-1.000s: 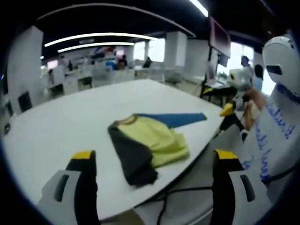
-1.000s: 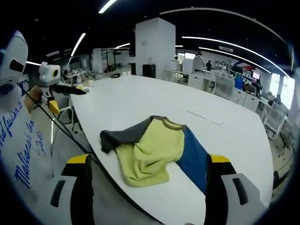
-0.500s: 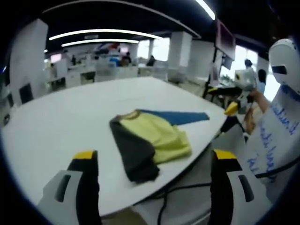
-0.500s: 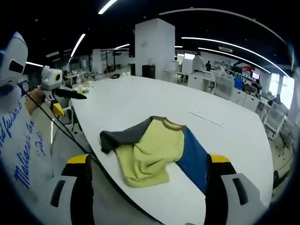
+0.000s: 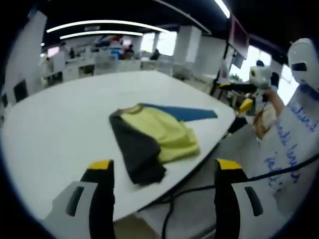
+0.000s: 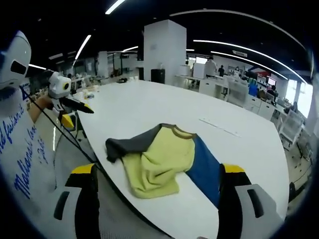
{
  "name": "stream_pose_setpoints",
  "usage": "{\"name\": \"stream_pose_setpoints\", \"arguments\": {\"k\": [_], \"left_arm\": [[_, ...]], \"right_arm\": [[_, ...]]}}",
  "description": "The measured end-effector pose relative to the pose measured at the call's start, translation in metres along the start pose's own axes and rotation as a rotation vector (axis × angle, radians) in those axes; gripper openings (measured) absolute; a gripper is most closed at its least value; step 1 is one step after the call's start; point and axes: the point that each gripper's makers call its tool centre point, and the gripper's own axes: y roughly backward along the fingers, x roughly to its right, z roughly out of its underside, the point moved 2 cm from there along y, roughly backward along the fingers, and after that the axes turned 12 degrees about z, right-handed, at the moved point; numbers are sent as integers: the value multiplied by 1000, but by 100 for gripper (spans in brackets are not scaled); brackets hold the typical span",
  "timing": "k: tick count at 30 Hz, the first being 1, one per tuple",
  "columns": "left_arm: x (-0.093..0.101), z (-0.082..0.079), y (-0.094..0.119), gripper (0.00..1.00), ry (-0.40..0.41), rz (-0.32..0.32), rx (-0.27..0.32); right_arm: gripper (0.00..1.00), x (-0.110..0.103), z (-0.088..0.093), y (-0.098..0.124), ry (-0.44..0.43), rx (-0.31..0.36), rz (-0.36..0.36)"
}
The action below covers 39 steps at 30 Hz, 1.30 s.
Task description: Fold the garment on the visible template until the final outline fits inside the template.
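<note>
Bare white table (image 6: 164,107) is lying open on the far side of the crumpled garment (image 6: 162,162), leaving wide room toward the far edge. The garment is sitting near the near edge. A black cable (image 5: 199,191) is hanging just off that edge, crossing the approach between the left gripper's spread jaws.

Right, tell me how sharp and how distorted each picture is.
Left gripper view: soft and slightly smeared, the shirt blurred at its edges, the table rim bowed by the fisheye. Right gripper view: crisper, the shirt and its collar clear, ceiling light strips bent into arcs, glare at the far windows.
</note>
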Motion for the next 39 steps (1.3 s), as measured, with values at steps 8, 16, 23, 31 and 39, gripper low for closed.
{"name": "stream_pose_setpoints", "arguments": {"k": [8,16,23,31,39], "left_arm": [[-6,12,-8,68,25,39,-4],[-17,27,-14,56,49,48,-27],[-26,42,-20,46,113,67,-22],[-40,61,-23,38,132,25,-89],[-48,70,-29,34,186,27,-79]], "right_arm": [[100,2,4,1,1,-14,9],[100,0,8,2,-4,-18,6],[100,0,12,2,-13,-26,8],[100,1,13,4,-20,-25,17],[100,-1,12,5,-19,-12,11]]}}
